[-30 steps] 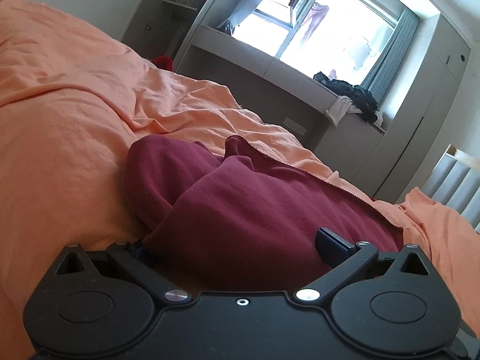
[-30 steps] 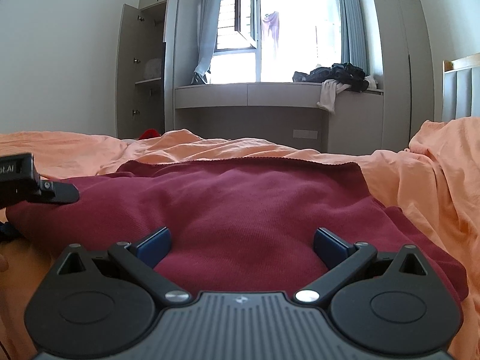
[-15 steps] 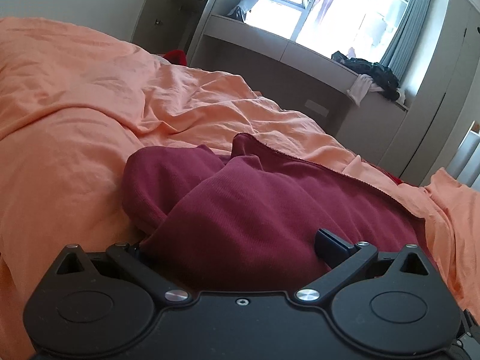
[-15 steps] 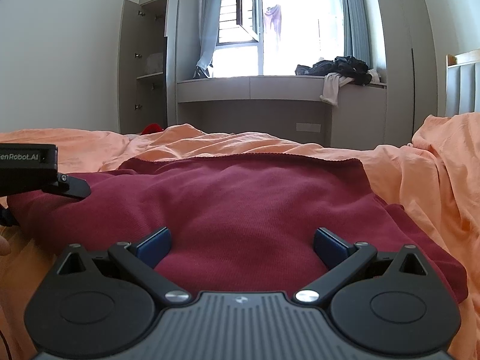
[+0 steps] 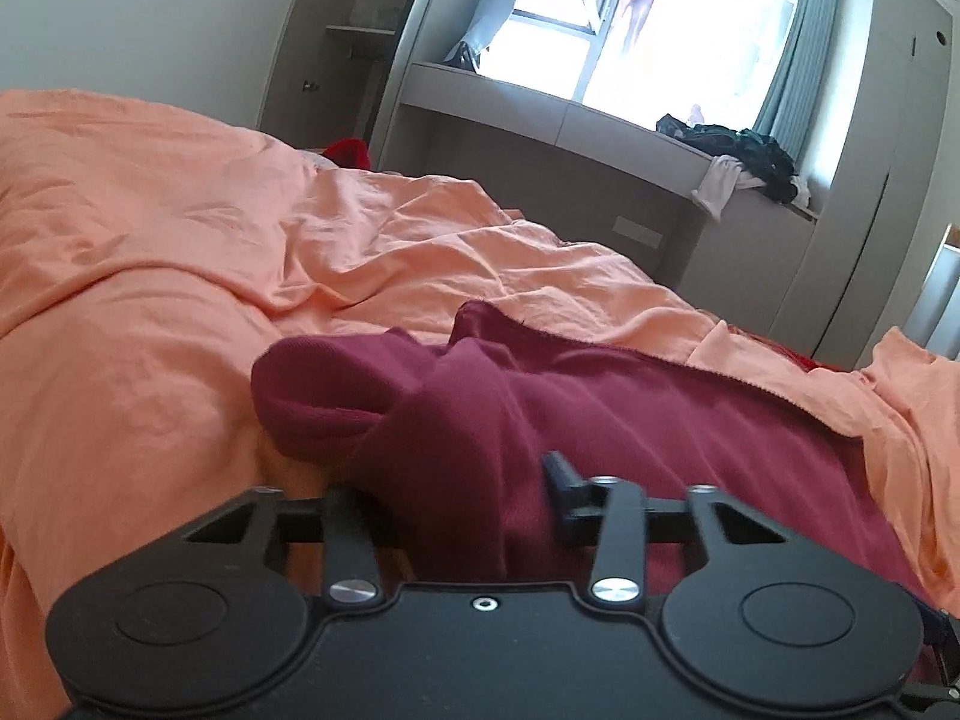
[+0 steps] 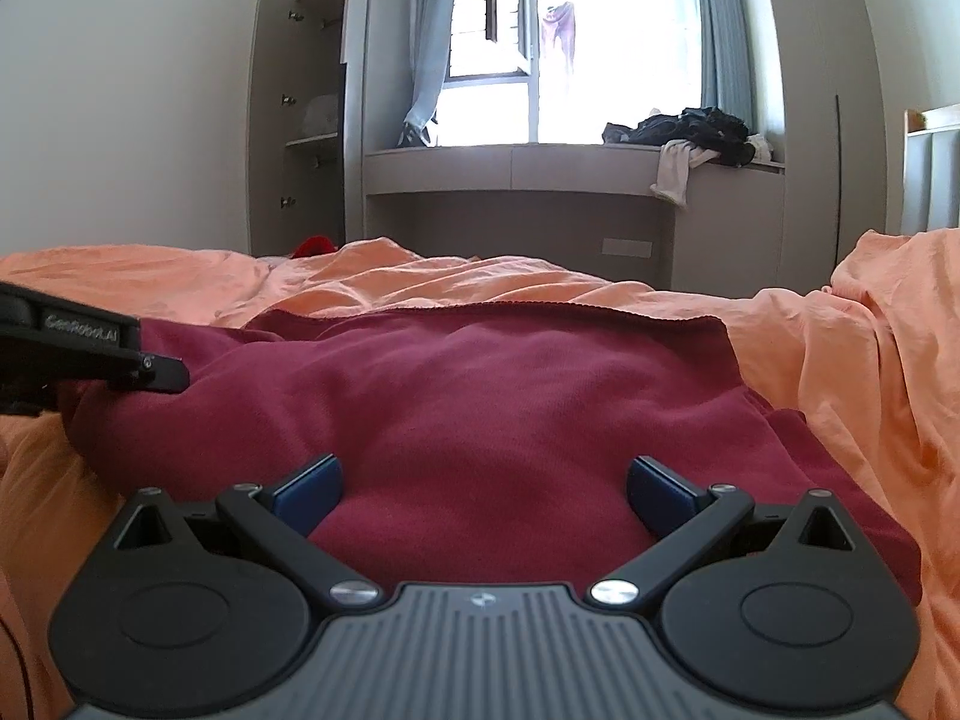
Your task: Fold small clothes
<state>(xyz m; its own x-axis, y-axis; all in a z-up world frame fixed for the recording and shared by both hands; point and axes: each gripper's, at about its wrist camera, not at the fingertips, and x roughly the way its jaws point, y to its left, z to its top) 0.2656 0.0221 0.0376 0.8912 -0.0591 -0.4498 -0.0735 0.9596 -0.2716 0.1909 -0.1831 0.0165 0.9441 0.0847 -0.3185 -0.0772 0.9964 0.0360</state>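
Observation:
A maroon garment [image 5: 600,408] [image 6: 480,396] lies spread on the orange bed cover [image 5: 150,300] [image 6: 840,348]. My left gripper [image 5: 459,480] is at the garment's left edge, and its jaws are closing on a bunched fold of the cloth. The right pad [image 5: 558,474] presses the fold, while the left finger is hidden under fabric. In the right wrist view the left gripper [image 6: 90,354] holds that edge slightly raised. My right gripper [image 6: 483,483] is open at the garment's near edge, and its blue pads [image 6: 309,483] rest wide apart on the cloth.
The rumpled bed cover rises in folds on the right [image 6: 888,312]. Beyond the bed are a window bench with a pile of dark clothes [image 6: 690,129], an open wardrobe [image 6: 300,120], a red item [image 6: 312,245] at the far bed edge and a slatted headboard [image 6: 930,168].
The left gripper's jaws have narrowed from wide open onto the maroon fold, and the gripper has risen a little, lifting the cloth edge. The right gripper has stayed in place.

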